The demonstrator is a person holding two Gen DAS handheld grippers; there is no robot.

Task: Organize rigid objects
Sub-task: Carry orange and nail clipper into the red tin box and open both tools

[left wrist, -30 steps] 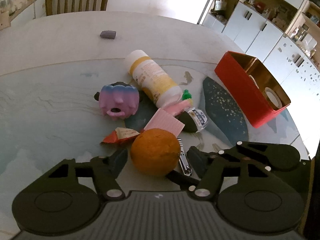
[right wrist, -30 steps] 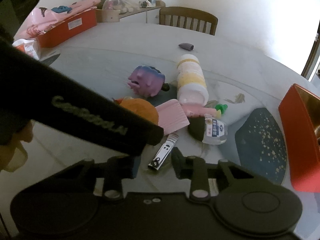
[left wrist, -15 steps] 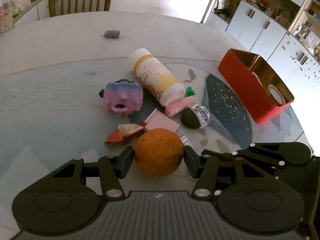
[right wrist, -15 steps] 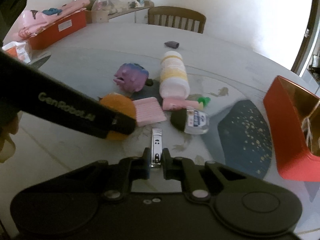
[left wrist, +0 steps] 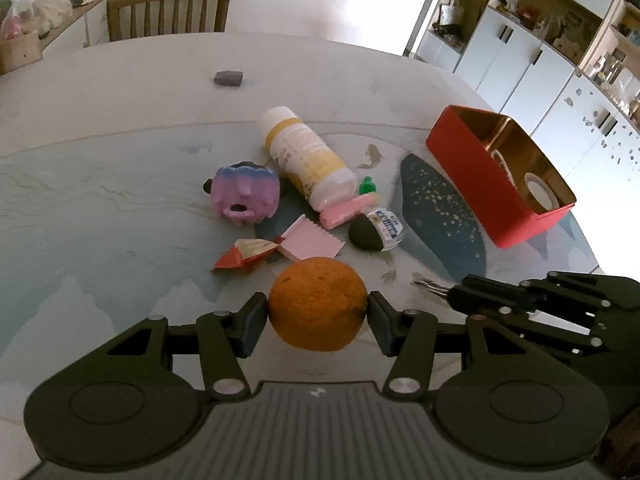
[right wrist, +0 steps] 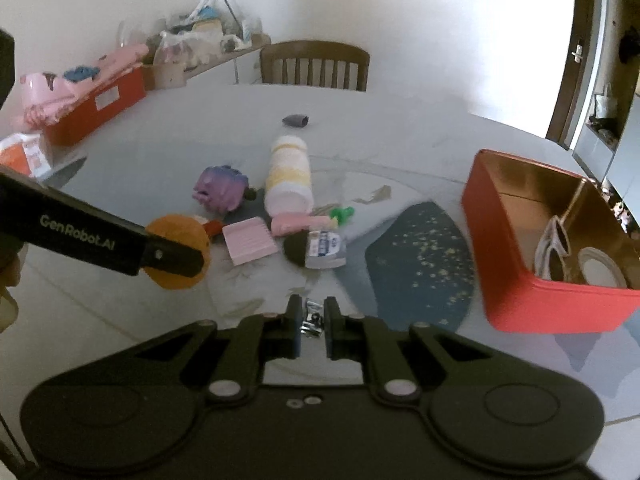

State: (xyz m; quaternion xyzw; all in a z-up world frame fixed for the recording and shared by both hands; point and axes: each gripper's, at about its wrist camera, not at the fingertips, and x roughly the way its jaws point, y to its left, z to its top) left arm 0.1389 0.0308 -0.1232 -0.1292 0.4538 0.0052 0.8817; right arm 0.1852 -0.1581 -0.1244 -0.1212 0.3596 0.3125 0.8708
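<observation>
The left hand-held gripper [left wrist: 317, 319] is clamped on an orange [left wrist: 318, 303], one pad pressed to each side of the fruit, which sits between the fingers just above the tabletop [left wrist: 100, 208]; its jaws have just been closing, with the orange between them. The right hand-held gripper [right wrist: 312, 326] is closed tight on a metal nail clipper [right wrist: 311, 320] (only a sliver of chrome shows between the pads in its own view; from the left wrist view the clipper's thin tip pokes out past the black fingers); its jaws have likewise just been closing on it.

Beyond the orange lies the remaining clutter: a red and white wrapper [left wrist: 244, 253]; a pink ridged card [left wrist: 312, 239] just beside it; a purple and blue squishy toy [left wrist: 245, 192]; a white bottle with a yellow label [left wrist: 306, 156] lying on its side; a pink bar [left wrist: 348, 210] with a small green cap [left wrist: 368, 185] at its far end; a small clear bottle with a dark cap [left wrist: 376, 230]. A small grey object [left wrist: 228, 77] lies apart, towards a wooden chair [left wrist: 168, 8].

To the right stands an open red tin [right wrist: 520, 264] with a gold lining; inside it are a roll of tape [right wrist: 602, 270] and a pair of glasses [right wrist: 554, 246].
</observation>
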